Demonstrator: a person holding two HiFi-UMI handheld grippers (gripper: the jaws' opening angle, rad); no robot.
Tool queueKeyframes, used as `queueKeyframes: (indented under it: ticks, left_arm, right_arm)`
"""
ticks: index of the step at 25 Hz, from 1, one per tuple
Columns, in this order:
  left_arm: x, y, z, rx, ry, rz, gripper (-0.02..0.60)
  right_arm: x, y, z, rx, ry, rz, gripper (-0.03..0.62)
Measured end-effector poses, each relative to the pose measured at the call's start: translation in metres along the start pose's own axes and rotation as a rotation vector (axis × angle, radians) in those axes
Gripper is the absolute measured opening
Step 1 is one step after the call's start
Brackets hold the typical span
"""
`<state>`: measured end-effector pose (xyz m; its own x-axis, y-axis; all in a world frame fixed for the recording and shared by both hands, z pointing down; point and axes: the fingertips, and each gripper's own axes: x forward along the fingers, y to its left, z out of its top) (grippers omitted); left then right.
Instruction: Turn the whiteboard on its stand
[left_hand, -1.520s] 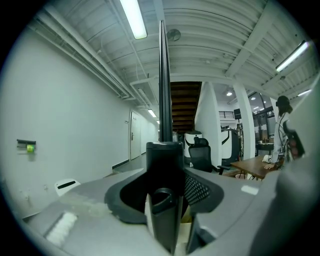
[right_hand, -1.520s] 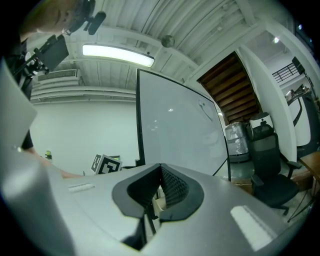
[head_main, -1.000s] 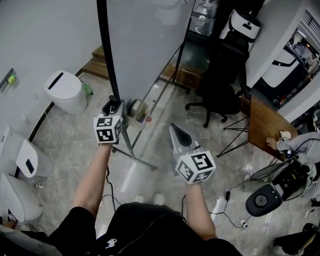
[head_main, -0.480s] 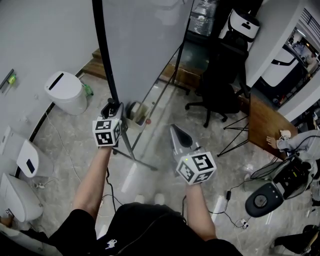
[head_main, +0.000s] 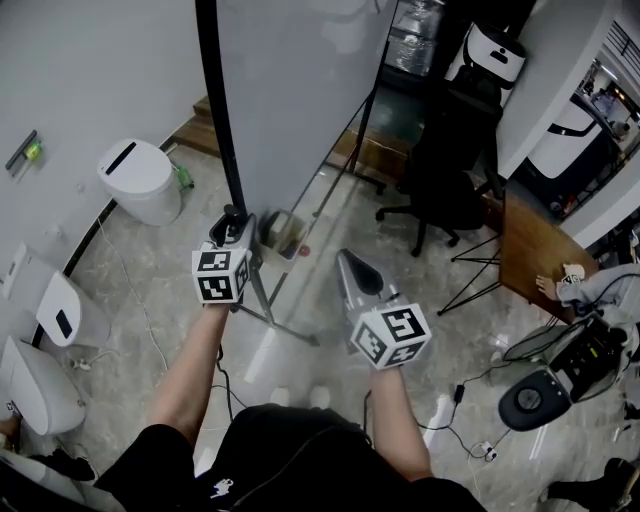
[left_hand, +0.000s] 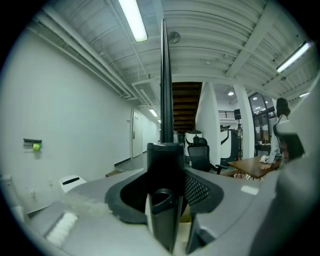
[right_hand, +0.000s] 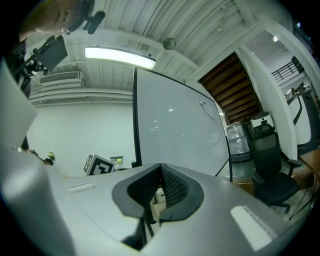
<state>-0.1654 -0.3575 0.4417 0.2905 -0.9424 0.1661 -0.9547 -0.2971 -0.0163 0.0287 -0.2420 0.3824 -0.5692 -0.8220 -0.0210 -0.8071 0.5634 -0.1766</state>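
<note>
The whiteboard (head_main: 290, 90) stands upright on its stand, a large grey-white panel with a black frame (head_main: 222, 120). My left gripper (head_main: 232, 222) is shut on the lower part of that frame's near edge. In the left gripper view the black bar (left_hand: 164, 90) rises straight up from between the jaws of the left gripper (left_hand: 165, 150). My right gripper (head_main: 352, 265) hangs to the right of the board, apart from it, jaws together and empty. The right gripper view shows the right gripper (right_hand: 159, 172) facing the board's surface (right_hand: 175, 135), with the left gripper's marker cube (right_hand: 101, 165) beside the frame.
The stand's leg (head_main: 285, 325) crosses the floor below the grippers, with a small box (head_main: 283, 232) by it. A white bin (head_main: 140, 180) and white units (head_main: 60, 310) line the left wall. A black office chair (head_main: 440, 190) and wooden table (head_main: 535, 250) stand right. Cables lie on the floor.
The left gripper, still clamped on the frame, has shifted slightly right and nearer with the board's edge. The right gripper has barely moved.
</note>
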Motion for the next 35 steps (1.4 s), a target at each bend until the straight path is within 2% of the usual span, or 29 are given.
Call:
queueKeyframes:
  ticks: [8, 18, 35]
  left_arm:
    - [-0.009, 0.000, 0.006, -0.007, 0.008, 0.001, 0.192]
    - [-0.037, 0.006, -0.005, -0.015, 0.009, 0.007, 0.192]
    - [-0.046, 0.012, -0.007, 0.015, -0.022, 0.017, 0.196]
  right_arm:
    - [0.002, 0.002, 0.008, 0.004, 0.005, 0.009, 0.008]
    - [-0.003, 0.019, 0.001, -0.013, 0.010, 0.033, 0.008]
    - [-0.007, 0.005, -0.006, 0.000, 0.019, 0.015, 0.008]
